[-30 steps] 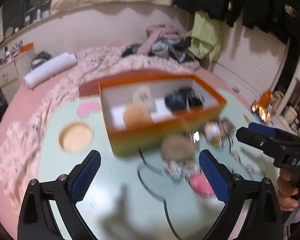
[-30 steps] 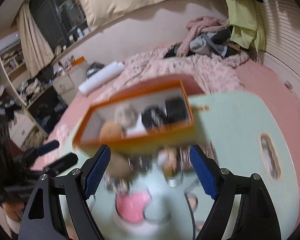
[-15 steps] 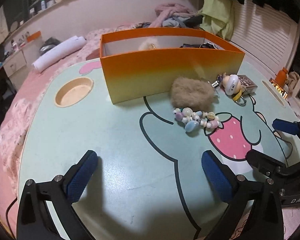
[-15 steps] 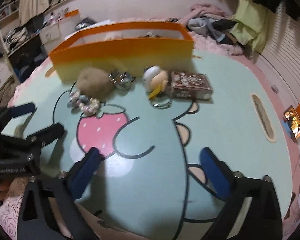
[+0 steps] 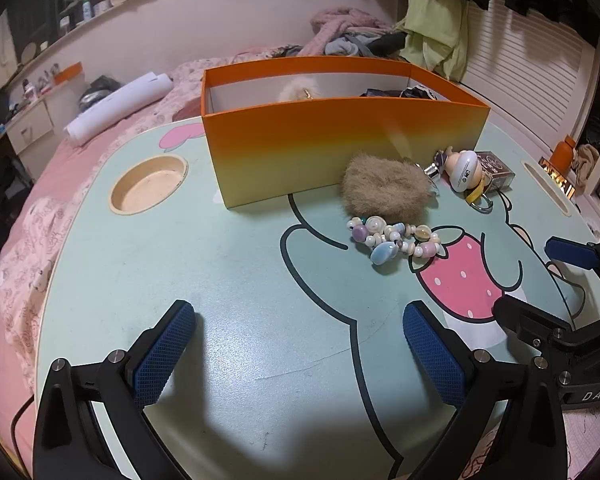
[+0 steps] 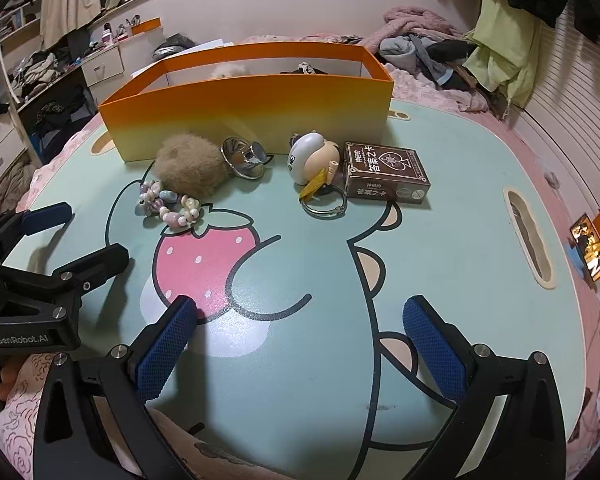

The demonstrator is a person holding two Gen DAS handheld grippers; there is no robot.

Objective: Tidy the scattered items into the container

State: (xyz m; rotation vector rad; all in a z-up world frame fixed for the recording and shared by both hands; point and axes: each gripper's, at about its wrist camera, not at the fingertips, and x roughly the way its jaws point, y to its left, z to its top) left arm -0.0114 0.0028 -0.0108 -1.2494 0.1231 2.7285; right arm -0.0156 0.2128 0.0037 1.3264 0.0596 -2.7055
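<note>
An orange box [image 5: 340, 144] [image 6: 244, 108] stands at the back of a mint cartoon-print table [image 5: 220, 260] [image 6: 440, 264], with a few things inside. In front of it lie a tan furry pouch [image 5: 386, 189] [image 6: 190, 165], a bead bracelet [image 5: 394, 238] [image 6: 168, 204], a shiny metal piece [image 6: 246, 156], a white figure keychain with a ring [image 6: 312, 160] [image 5: 466, 170] and a brown card box [image 6: 384, 174] [image 5: 496, 168]. My left gripper [image 5: 300, 344] is open and empty near the table's front edge. My right gripper [image 6: 300, 340] is open wide and empty, right of the left one.
A round cup recess [image 5: 148, 184] sits left of the box, and a slot [image 6: 528, 236] lies near the table's right edge. The table rests on a pink bed with a clothes pile [image 5: 352, 36] behind. A paper roll [image 5: 116, 108] lies at the back left.
Both grippers have dropped from a high, blurred view over the box to low near the table's front edge. The right gripper's jaws have spread wider. Nothing has shifted in the last half second.
</note>
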